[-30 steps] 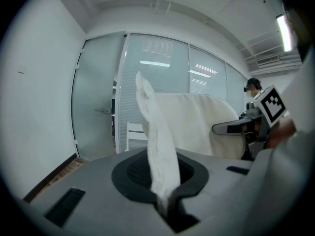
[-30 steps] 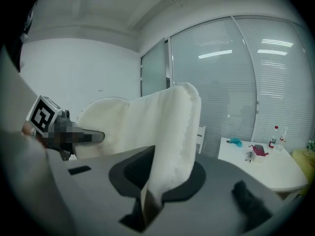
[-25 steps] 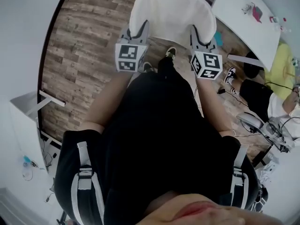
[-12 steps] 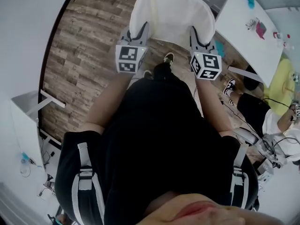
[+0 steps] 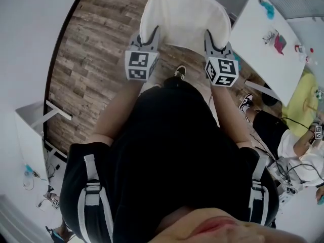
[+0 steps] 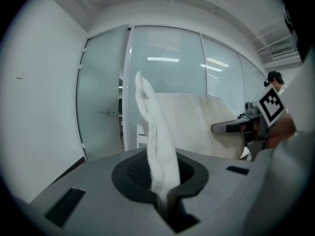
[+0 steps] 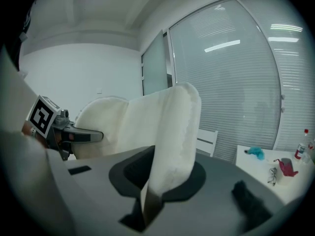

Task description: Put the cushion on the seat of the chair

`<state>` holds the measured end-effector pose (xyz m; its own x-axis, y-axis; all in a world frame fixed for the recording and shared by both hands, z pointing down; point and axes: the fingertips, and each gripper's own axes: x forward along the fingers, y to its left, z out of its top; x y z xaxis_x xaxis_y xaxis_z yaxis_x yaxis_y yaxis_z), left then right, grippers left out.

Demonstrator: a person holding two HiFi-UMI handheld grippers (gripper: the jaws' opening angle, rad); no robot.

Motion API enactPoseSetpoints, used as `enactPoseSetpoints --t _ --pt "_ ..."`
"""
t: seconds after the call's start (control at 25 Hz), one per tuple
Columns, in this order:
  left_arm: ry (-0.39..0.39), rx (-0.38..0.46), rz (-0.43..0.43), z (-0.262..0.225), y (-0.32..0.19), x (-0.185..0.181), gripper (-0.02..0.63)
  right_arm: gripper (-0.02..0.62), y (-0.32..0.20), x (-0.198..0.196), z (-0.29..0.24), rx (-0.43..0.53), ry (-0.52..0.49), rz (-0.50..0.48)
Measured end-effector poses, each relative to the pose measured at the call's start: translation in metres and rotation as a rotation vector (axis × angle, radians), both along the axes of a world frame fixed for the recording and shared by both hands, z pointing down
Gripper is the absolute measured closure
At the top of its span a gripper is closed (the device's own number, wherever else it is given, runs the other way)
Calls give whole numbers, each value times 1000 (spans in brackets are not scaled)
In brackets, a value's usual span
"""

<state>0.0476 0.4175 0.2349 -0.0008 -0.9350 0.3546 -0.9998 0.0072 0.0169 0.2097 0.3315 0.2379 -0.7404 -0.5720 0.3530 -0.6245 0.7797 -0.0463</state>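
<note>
A white fluffy cushion (image 5: 185, 16) hangs over the wooden floor in front of me, held by its near edge at both sides. My left gripper (image 5: 150, 34) is shut on the cushion's left edge, and a fold of cushion (image 6: 157, 146) rises out of its jaws. My right gripper (image 5: 210, 37) is shut on the right edge, where the thick cushion (image 7: 172, 132) stands up between the jaws. Each gripper view shows the other gripper across the cushion: the right gripper (image 6: 236, 127) and the left gripper (image 7: 74, 134). What looks like a white chair back (image 7: 207, 140) shows behind the cushion.
A white table (image 5: 263, 39) with small teal and red items stands at the right. A seated person in yellow (image 5: 298, 100) is beside it, legs stretched onto the floor. A white desk (image 5: 30, 130) is at the left. Glass walls (image 6: 167, 82) lie ahead.
Floor, table and the seated person have slid down and right in the head view as I walk forward. Both grippers keep their hold on the cushion and their place in the picture.
</note>
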Motion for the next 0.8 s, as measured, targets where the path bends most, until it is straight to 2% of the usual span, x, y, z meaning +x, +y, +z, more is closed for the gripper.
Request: enactPoseSetpoints --t 0.56,0.8 --pt "-21 -32 -19 6 -93 17 554 541 -94 15 12 -44 -19 -13" --pt "-17 -34 0 10 -128 3 554 541 -128 3 16 -49 -17 5"
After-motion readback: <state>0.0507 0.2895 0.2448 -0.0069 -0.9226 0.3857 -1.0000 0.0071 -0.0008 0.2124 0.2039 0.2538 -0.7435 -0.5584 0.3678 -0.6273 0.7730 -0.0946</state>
